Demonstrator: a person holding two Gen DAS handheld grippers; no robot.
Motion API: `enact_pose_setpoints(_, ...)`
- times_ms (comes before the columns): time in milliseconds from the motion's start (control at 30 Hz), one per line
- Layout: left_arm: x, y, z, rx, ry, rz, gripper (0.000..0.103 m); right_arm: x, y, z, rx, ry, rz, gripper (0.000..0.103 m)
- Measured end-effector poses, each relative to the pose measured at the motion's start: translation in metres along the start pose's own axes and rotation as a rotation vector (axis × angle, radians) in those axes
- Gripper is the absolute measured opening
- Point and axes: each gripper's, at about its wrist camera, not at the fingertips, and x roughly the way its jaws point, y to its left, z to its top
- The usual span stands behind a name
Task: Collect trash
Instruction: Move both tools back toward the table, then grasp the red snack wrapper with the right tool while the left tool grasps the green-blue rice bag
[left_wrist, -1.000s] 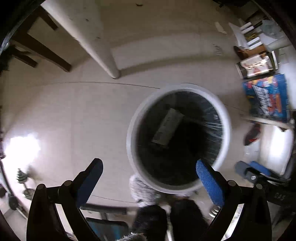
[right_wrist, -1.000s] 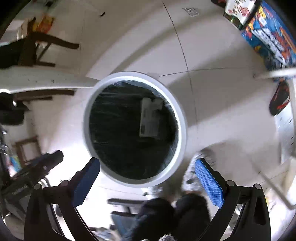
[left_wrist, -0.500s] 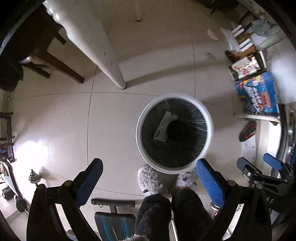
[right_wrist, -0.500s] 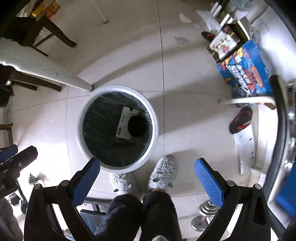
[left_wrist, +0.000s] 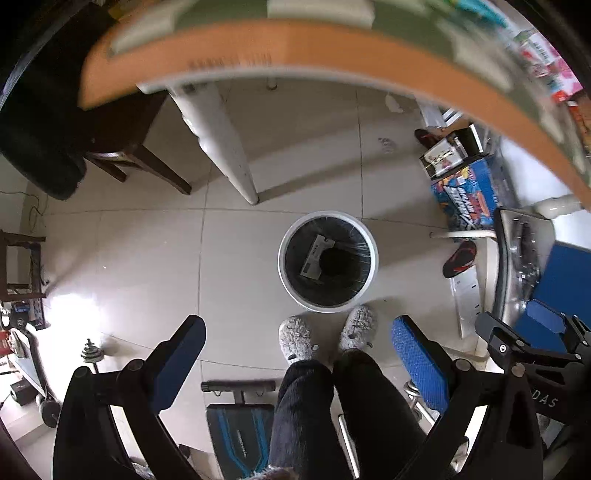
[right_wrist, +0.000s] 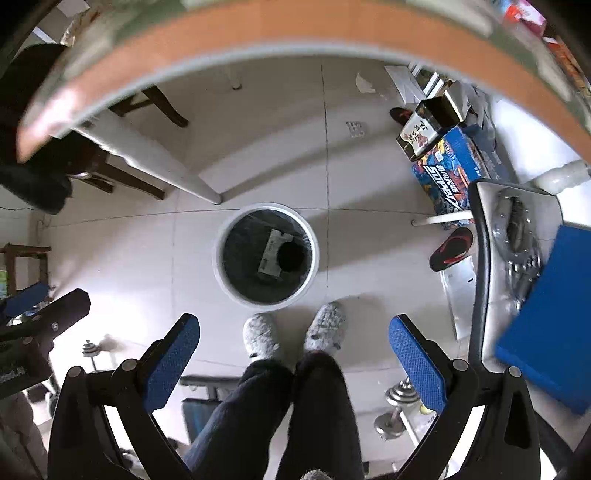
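Observation:
A white round trash bin (left_wrist: 369, 280) with a black liner stands on the tiled floor far below, also in the right wrist view (right_wrist: 312, 273). A flat grey carton (left_wrist: 316, 256) (right_wrist: 271, 252) and a dark round object (left_wrist: 338, 260) (right_wrist: 291, 256) lie inside it. My left gripper (left_wrist: 297, 356) is open and empty, high above the bin. My right gripper (right_wrist: 293, 354) is open and empty, also high above it. The blurred orange table edge (left_wrist: 295, 48) (right_wrist: 295, 26) arcs across the top of both views.
The person's grey slippers (left_wrist: 295, 338) stand just before the bin. A white table leg (left_wrist: 225, 136), a dark chair (left_wrist: 140, 162), boxes (left_wrist: 469, 192), a red-black sandal (left_wrist: 460, 258), dumbbells (right_wrist: 400, 406) and a blue-black bench (left_wrist: 236, 428) surround it.
Both grippers have risen far above the bin, which now looks much smaller. The table edge has come into view at the top. A dark round object now lies in the bin.

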Motion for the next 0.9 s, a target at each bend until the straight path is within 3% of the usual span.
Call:
enact_pose_setpoints(133,-0.059,-0.005,0.004,0.017,-0.056,0.020,0.103,-0.058,0.006,-0.004,0.048,-0.009,0.050,0.103)
enact_pose_setpoints(267,-0.102,-0.015,0.025,0.024,-0.142,0.015,0.103,-0.110,-0.001,0.014,0.115,-0.055,0.099,0.103)
enact_pose_setpoints(400,-0.135,-0.031,0.065,0.017,-0.228,0.006,0.103,-0.157,-0.030,0.057,0.238,-0.125,0.145,0.103)
enact_pose_setpoints(500,-0.141,-0.048,0.112,0.027,-0.249,0.018,0.103,-0.178,-0.069,0.103,0.315,-0.170,0.140,0.103)
enact_pose_setpoints(733,-0.125,-0.090,0.224,-0.005,-0.231,0.002,0.103,-0.164,-0.167,0.223,0.438,-0.184,0.123,0.102)
enact_pose_setpoints(900,-0.101,-0.115,0.298,-0.041,-0.172,-0.010,0.103,-0.116,-0.217,0.305,0.500,-0.133,0.137,0.091)
